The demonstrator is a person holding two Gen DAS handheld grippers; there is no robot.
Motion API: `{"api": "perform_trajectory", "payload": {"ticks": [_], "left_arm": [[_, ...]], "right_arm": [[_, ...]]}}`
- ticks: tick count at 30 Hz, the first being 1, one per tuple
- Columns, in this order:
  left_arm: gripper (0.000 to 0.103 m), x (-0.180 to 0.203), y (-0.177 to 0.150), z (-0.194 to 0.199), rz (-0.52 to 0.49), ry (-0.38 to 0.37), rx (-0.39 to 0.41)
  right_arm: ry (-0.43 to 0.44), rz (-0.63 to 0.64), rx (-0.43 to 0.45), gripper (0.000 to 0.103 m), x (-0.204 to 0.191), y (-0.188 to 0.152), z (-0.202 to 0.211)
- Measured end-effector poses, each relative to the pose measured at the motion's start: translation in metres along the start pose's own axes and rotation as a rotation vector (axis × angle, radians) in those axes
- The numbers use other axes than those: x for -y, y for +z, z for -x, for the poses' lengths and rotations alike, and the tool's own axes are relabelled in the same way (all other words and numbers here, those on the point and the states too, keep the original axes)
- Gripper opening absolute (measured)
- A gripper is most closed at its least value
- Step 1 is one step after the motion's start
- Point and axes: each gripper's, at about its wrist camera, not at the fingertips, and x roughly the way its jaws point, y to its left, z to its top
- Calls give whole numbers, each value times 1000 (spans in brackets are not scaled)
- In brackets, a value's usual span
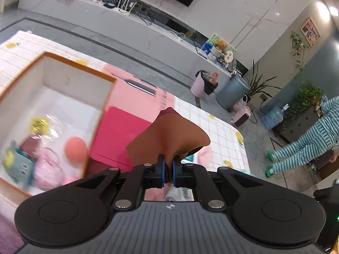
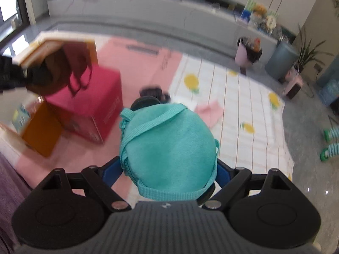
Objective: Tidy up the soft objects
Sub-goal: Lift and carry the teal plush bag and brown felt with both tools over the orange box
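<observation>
Only the left wrist view looks into the open box [image 1: 53,80]; beside it, the left gripper [image 1: 168,167] pinches brown cloth [image 1: 169,135]. The right gripper [image 2: 169,169], jaws wide, clasps what looks like a teal plush pouch [image 2: 169,144].

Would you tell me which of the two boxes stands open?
The white-lined, orange-rimmed box, holding soft toys; the magenta box beside it is closed.

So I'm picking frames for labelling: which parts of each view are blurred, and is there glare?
Left wrist view: the open box and its toys smear with motion, the brown cloth stays sharp, ceiling lights flare upper right. Right wrist view: the red box and mat blur; the teal pouch is crisp.
</observation>
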Motion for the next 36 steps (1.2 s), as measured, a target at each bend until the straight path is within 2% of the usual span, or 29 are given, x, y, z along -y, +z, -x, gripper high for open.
{"api": "perform_trajectory", "payload": {"ticks": [2, 7, 10, 13, 16, 18, 20, 24, 26, 29, 32, 36], "left_arm": [[7, -6, 6, 8, -20, 11, 11], [7, -22, 14, 41, -91, 107, 138], [7, -39, 21, 49, -76, 125, 120], [7, -52, 31, 52, -101, 144, 105], [7, -68, 38, 53, -120, 169, 112], [7, -86, 43, 51, -100, 164, 103], [7, -104, 48, 47, -104, 138, 90], [7, -136, 50, 36, -126, 104, 124], [7, -143, 47, 25, -150, 152, 160], [7, -151, 41, 3, -172, 198, 179], [7, -156, 38, -20, -191, 243, 143], [7, -163, 30, -45, -238, 311, 135]], "right_arm": [[13, -12, 43, 87, -9, 12, 13], [106, -62, 140, 87, -33, 40, 37], [135, -49, 186, 87, -55, 59, 46], [175, -44, 240, 87, -79, 79, 52], [244, -101, 295, 87, -98, 101, 52], [287, -117, 342, 87, -112, 116, 49], [348, -76, 383, 87, -132, 129, 44], [478, -2, 372, 87, -168, 152, 15], [538, 10, 355, 87, -183, 160, -3], [569, 37, 353, 87, -204, 167, -30], [567, 90, 336, 87, -219, 175, -63], [462, 284, 241, 87, -242, 176, -105]]}}
